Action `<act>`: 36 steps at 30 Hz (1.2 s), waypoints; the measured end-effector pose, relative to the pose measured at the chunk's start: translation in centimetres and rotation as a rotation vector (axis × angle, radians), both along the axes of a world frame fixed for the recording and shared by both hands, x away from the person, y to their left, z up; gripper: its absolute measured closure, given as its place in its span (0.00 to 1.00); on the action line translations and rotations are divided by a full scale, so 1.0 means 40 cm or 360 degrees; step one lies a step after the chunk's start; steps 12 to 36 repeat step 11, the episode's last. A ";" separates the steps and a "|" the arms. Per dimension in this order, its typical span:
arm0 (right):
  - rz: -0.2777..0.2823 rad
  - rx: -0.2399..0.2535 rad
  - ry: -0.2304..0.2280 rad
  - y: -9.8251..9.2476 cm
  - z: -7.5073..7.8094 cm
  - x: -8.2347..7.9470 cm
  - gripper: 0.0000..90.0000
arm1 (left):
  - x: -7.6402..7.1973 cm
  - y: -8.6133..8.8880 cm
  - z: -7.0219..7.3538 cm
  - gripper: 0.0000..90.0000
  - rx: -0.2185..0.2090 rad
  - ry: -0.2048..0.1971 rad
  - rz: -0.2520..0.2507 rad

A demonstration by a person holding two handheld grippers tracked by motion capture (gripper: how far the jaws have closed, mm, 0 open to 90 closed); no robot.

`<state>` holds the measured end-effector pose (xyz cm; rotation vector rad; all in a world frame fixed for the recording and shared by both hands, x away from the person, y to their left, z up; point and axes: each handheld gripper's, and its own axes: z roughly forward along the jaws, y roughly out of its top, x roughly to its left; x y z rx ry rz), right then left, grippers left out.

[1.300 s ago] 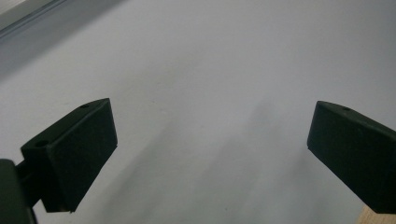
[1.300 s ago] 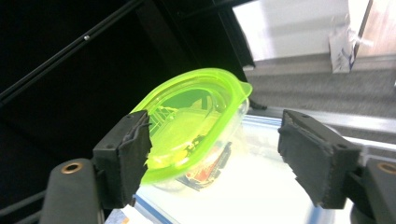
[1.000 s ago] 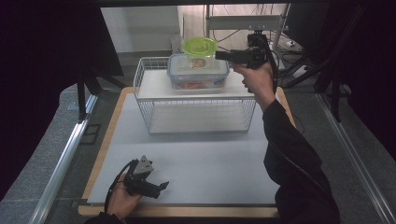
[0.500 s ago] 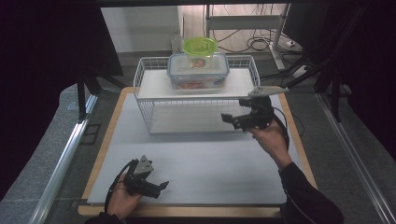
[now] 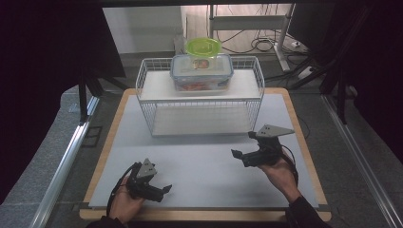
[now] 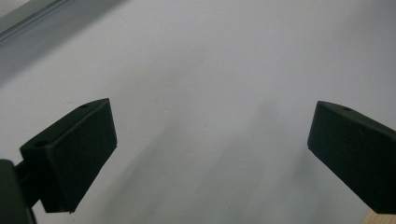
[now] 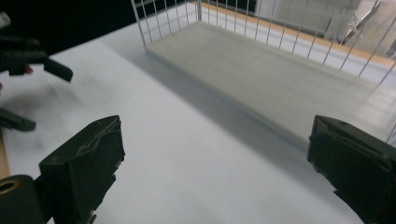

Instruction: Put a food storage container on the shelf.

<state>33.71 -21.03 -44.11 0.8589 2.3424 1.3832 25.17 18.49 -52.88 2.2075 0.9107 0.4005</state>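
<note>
The right gripper (image 5: 243, 148) has dropped from the far lidded container (image 5: 202, 72) atop the wire rack (image 5: 157, 118) to the near right mat, jaws just spread empty, while the left gripper (image 5: 161, 191) rests open near left.

Even, soft light falls from above on the white table (image 5: 199, 161), while the surroundings past its edges sink into near black. The wire rack (image 5: 199, 102) casts a faint shadow toward the table's near edge. Both gripper views are soft, their black jaws out of focus, with blurred shadows on the white surface.
</note>
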 end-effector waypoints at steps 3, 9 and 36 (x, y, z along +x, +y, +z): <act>-0.0009 -0.0060 0.0015 -0.011 -0.048 -0.019 0.05 | 0.000 -0.001 -0.001 0.01 0.0002 0.0007 -0.0001; -0.0035 -0.0203 0.0090 -0.026 -0.116 -0.029 0.05 | 0.000 -0.002 -0.001 0.01 0.0010 0.0006 -0.0005; -0.0050 -0.0201 0.0112 -0.029 -0.117 -0.025 0.05 | 0.000 -0.004 0.000 0.01 0.0008 0.0003 -0.0004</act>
